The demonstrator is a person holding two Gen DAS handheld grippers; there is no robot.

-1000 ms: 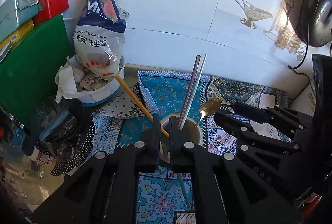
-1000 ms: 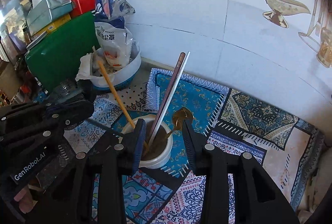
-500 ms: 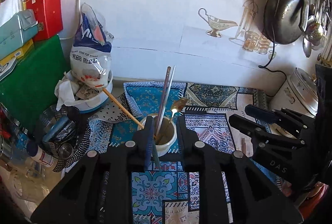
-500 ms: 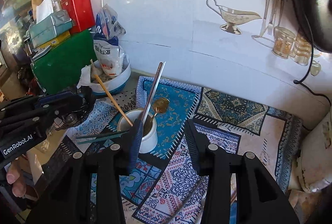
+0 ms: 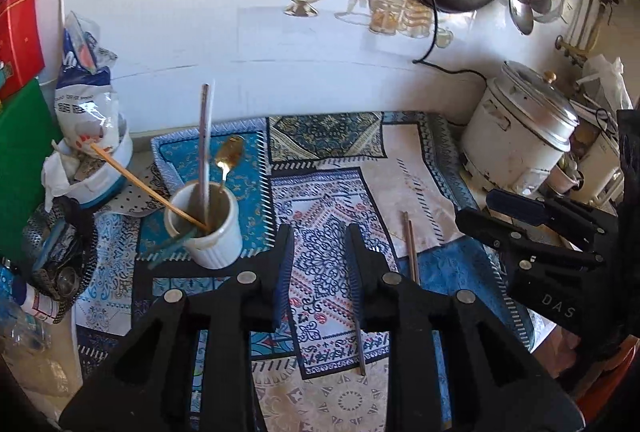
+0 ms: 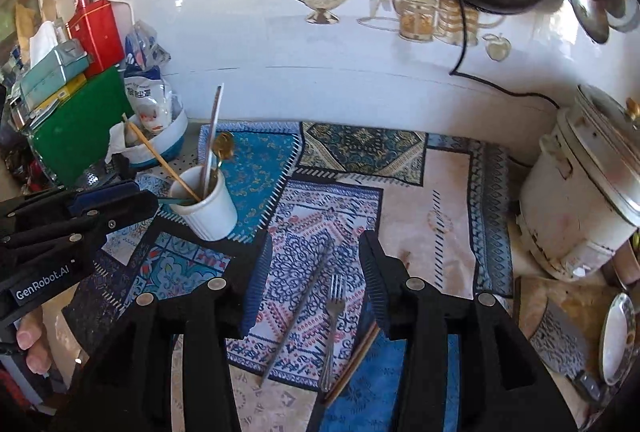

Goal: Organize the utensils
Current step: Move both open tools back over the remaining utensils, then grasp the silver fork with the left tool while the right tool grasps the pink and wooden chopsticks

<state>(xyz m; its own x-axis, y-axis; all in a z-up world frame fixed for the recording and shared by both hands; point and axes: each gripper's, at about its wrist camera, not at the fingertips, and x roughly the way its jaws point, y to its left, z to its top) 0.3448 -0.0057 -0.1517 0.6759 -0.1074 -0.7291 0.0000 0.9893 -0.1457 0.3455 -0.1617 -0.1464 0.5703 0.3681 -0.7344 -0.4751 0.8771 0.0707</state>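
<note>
Both grippers hung with jaws just opening, nothing between: left gripper (image 5: 320, 252), right gripper (image 6: 316, 264). The white utensil cup (image 6: 208, 210) (already bristling with chopsticks) stood at ten o'clock; a fork (image 6: 332, 328) lay below the right.

Sunlit white tiled wall (image 5: 200, 12)

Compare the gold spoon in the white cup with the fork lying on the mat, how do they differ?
The gold spoon stands nearly upright in the white cup, bowl end up; the fork lies flat on the patterned mat. The spoon looks gold, the fork silver. The spoon shares the cup with chopsticks; the fork lies loose beside a long grey utensil. Both are metal table utensils, and neither is held.
</note>
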